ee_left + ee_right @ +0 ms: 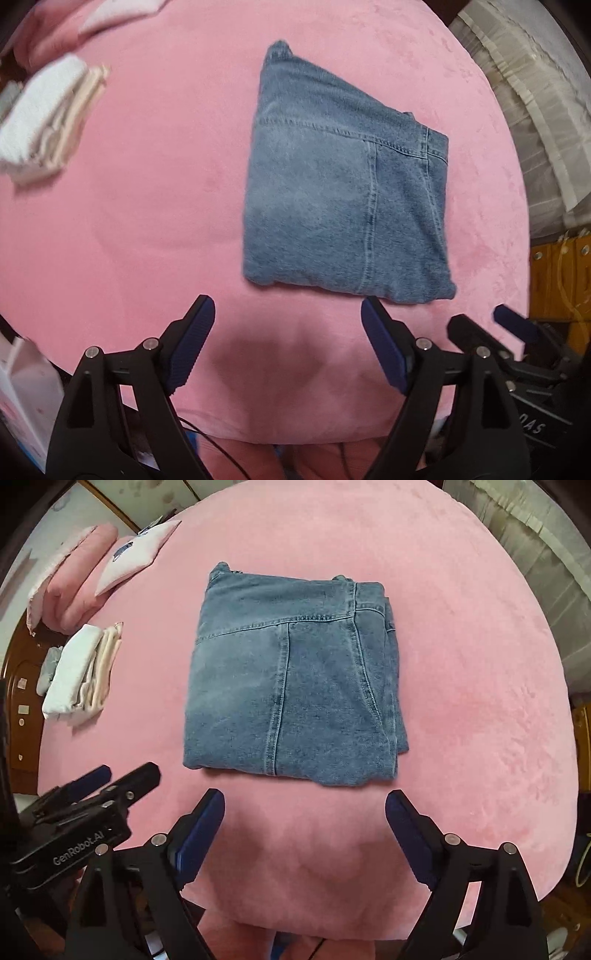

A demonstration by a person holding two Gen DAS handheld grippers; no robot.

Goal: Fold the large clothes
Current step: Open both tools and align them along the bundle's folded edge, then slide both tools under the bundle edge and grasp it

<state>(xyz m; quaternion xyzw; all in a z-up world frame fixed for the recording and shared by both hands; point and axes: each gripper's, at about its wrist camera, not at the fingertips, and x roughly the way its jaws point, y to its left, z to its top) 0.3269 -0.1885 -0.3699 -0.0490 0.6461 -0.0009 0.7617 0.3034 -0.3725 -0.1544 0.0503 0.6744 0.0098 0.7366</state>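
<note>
Jeans (291,686): folded into a thick blue square, lying flat mid-bed on the pink cover (461,709), just ahead of both grippers.
Left gripper (288,317): jaws spread wide, nothing between them, above the cover short of the jeans' near edge.
Right gripper (304,808): wide as well, empty, tips just short of the denim.
Towels (79,672): a white and cream stack far left, blurred in the left view.
Pillows (77,587): pink, at the far corner, partly cut off.
Bed's near edge: hidden behind the gripper frames.
</note>
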